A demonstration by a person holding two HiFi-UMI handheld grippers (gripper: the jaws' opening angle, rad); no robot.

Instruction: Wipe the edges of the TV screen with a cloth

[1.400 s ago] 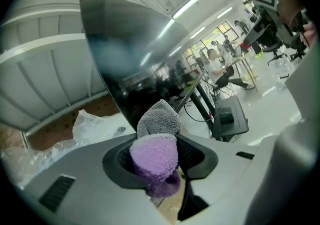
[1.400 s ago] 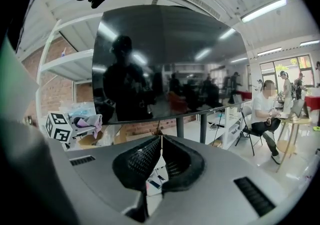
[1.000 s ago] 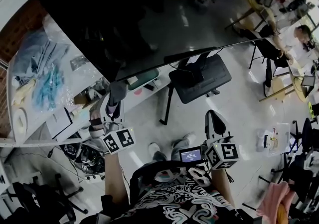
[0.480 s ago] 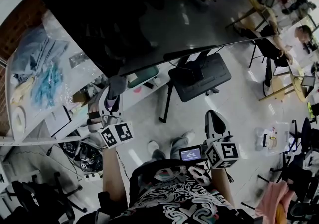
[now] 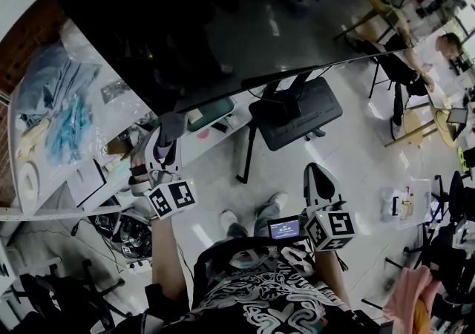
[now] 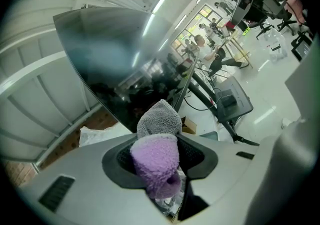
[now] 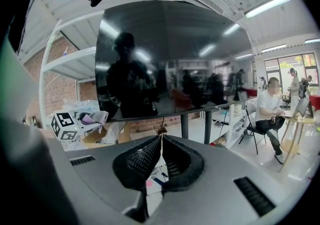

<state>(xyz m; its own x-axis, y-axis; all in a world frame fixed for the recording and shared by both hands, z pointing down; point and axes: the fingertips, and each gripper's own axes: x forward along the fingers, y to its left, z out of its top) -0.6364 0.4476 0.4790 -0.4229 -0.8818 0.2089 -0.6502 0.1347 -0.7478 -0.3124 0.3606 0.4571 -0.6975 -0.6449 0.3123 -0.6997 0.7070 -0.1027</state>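
The big black TV screen fills the top of the head view; its bottom edge runs from lower left up to the right. My left gripper is shut on a grey and purple cloth, whose tip sits just under the screen's lower left corner. In the left gripper view the cloth bulges out between the jaws, with the screen close behind it. My right gripper hangs lower, away from the screen, shut and holding nothing. From the right gripper view the whole screen shows.
A white table under the screen's left end carries plastic bags with blue cloths and boxes. The TV's black stand base rests on the floor. A person sits at a desk at far right. Chairs stand nearby.
My left gripper with the cloth has shifted slightly up and left, closer to the screen's lower edge. The right gripper has stayed in place.
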